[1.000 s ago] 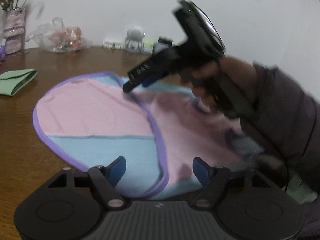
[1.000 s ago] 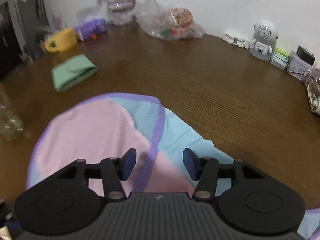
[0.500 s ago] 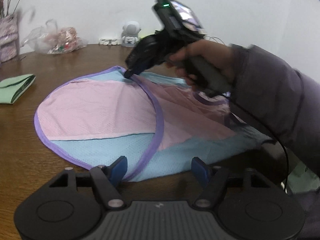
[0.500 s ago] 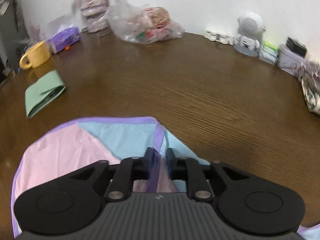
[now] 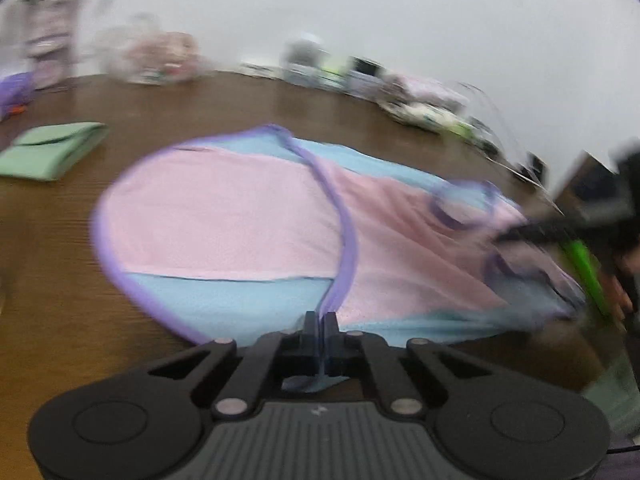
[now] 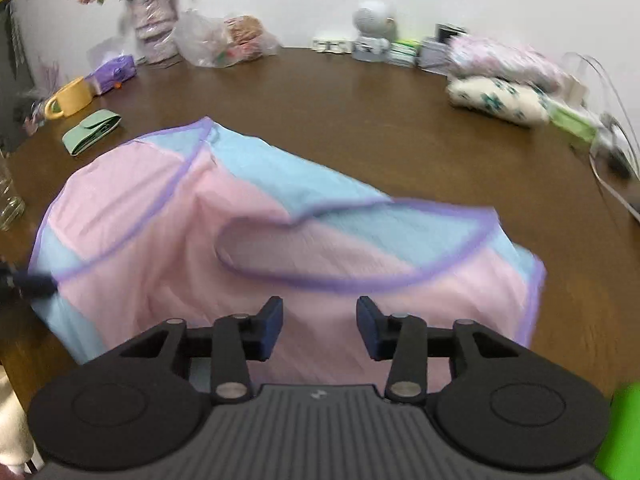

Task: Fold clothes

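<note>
A pink and light-blue garment with purple trim lies spread on the brown wooden table. My left gripper is shut on its near hem, pinching the purple trim where it meets the blue panel. In the right wrist view the garment lies partly folded over, with a purple-edged flap across the middle. My right gripper hovers above the pink cloth near the edge. Its jaws are opening and nothing is pinched between the pads. The left wrist view shows that right gripper as a blur at the garment's right end.
A folded green cloth lies beyond the garment at the left, next to a yellow mug. A flower vase, plastic bag and white figurine line the wall. Folded floral clothes sit at the back right.
My left gripper has shut on the garment's near hem. My right gripper let go of the far purple trim, swung back to the garment's right end and stands wider.
</note>
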A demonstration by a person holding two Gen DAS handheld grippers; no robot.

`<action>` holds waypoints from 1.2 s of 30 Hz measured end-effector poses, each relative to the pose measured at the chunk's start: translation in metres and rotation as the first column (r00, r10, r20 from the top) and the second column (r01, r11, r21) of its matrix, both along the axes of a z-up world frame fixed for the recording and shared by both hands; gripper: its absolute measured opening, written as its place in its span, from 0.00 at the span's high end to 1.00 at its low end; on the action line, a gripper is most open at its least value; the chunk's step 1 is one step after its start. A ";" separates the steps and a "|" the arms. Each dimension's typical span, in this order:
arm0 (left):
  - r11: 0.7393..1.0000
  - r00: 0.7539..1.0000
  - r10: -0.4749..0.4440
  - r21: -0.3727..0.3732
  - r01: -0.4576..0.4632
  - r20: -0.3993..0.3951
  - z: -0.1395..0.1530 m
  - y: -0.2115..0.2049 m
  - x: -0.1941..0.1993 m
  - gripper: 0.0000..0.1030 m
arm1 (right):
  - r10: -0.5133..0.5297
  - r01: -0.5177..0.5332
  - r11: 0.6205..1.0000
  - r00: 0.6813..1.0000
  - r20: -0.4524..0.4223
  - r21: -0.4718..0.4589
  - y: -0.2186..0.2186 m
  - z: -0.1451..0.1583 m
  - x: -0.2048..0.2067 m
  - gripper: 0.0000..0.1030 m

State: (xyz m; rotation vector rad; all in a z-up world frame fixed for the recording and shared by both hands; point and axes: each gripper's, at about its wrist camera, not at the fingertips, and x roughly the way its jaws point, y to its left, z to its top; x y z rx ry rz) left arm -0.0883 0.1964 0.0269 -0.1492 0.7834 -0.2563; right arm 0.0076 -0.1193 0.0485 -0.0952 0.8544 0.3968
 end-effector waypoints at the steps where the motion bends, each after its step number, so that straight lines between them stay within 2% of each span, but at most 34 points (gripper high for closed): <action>1: 1.000 1.000 0.012 -0.012 -0.012 0.005 0.002 0.003 -0.001 0.99 | -0.002 0.002 1.000 1.000 0.010 0.017 -0.003 -0.002 -0.005 0.60; 2: 1.000 1.000 0.019 -0.017 -0.019 0.011 0.003 0.003 -0.001 0.96 | 0.002 -0.003 0.999 1.000 0.017 0.040 -0.002 -0.001 -0.003 0.60; 4: 1.000 1.000 0.003 0.005 -0.003 0.024 0.007 -0.007 -0.002 0.79 | 0.010 -0.012 0.996 0.999 0.031 0.086 -0.001 0.001 0.001 0.60; 6: 0.999 0.999 -0.034 0.034 0.032 0.038 0.007 -0.019 -0.003 0.66 | 0.037 -0.041 0.990 0.999 0.032 0.135 0.009 0.001 0.009 0.56; 9: 0.996 0.999 -0.035 0.086 0.032 0.026 0.002 -0.028 0.001 0.68 | 0.103 -0.102 0.984 0.995 0.002 0.143 0.038 -0.006 0.025 0.56; 10: 0.995 0.999 -0.033 0.095 0.030 0.026 0.000 -0.028 0.000 0.71 | 0.130 -0.130 0.984 0.991 0.012 0.122 0.047 -0.007 0.027 0.60; 11: 0.995 0.999 -0.034 0.098 0.032 0.024 -0.001 -0.026 -0.001 0.72 | 0.147 -0.148 0.985 0.989 0.015 0.091 0.054 -0.009 0.028 0.85; 12: 0.994 0.999 -0.044 0.099 0.041 0.023 -0.001 -0.024 -0.002 0.73 | 0.142 -0.142 0.987 0.990 0.003 0.074 0.054 -0.009 0.033 0.97; 13: 0.993 0.998 -0.057 0.103 0.054 0.024 -0.001 -0.021 -0.003 0.73 | 0.134 -0.133 0.989 0.991 -0.006 0.060 0.052 -0.009 0.038 0.97; 17: 0.987 0.995 -0.093 0.133 0.088 0.033 -0.002 -0.020 -0.005 0.71 | -0.047 0.045 0.996 0.999 0.027 0.081 0.010 -0.001 0.069 0.96; 19: 0.984 0.994 -0.102 0.150 0.096 0.033 0.000 -0.021 -0.004 0.66 | -0.076 0.073 0.991 0.997 0.029 0.115 -0.005 0.001 0.079 0.93; 22: 0.987 0.992 -0.100 0.130 0.090 0.073 0.012 -0.025 -0.004 0.56 | -0.109 0.098 0.987 0.991 0.083 0.124 -0.017 0.009 0.075 0.80; 23: 0.989 0.989 -0.113 0.106 0.104 0.090 0.016 -0.029 -0.004 0.53 | -0.115 0.102 0.986 0.989 0.097 0.131 -0.020 0.012 0.073 0.71; 24: 0.989 0.986 -0.130 0.080 0.122 0.107 0.019 -0.035 -0.003 0.51 | -0.106 0.093 0.985 0.991 0.082 0.149 -0.022 0.012 0.073 0.66; 26: 0.985 0.977 -0.169 0.046 0.164 0.131 0.024 -0.048 0.001 0.51 | -0.086 0.075 0.981 0.995 0.053 0.181 -0.026 0.011 0.074 0.63; 29: 0.972 0.967 -0.227 0.089 0.218 0.117 0.019 -0.076 0.010 0.51 | -0.082 0.076 0.988 0.996 0.041 0.133 -0.023 0.009 0.064 0.61; 31: 0.971 0.971 -0.218 0.119 0.206 0.102 0.013 -0.078 0.010 0.51 | -0.062 0.058 0.993 0.997 0.042 0.105 -0.024 0.010 0.046 0.61; 35: 0.989 0.988 -0.131 0.072 0.126 0.081 0.002 -0.047 0.008 0.51 | 0.105 -0.110 0.991 0.992 0.076 0.073 -0.029 0.009 -0.024 0.61; 36: 0.991 0.990 -0.116 0.071 0.111 0.075 0.001 -0.042 0.007 0.51 | 0.106 -0.110 0.992 0.992 0.064 0.054 -0.029 0.004 -0.036 0.62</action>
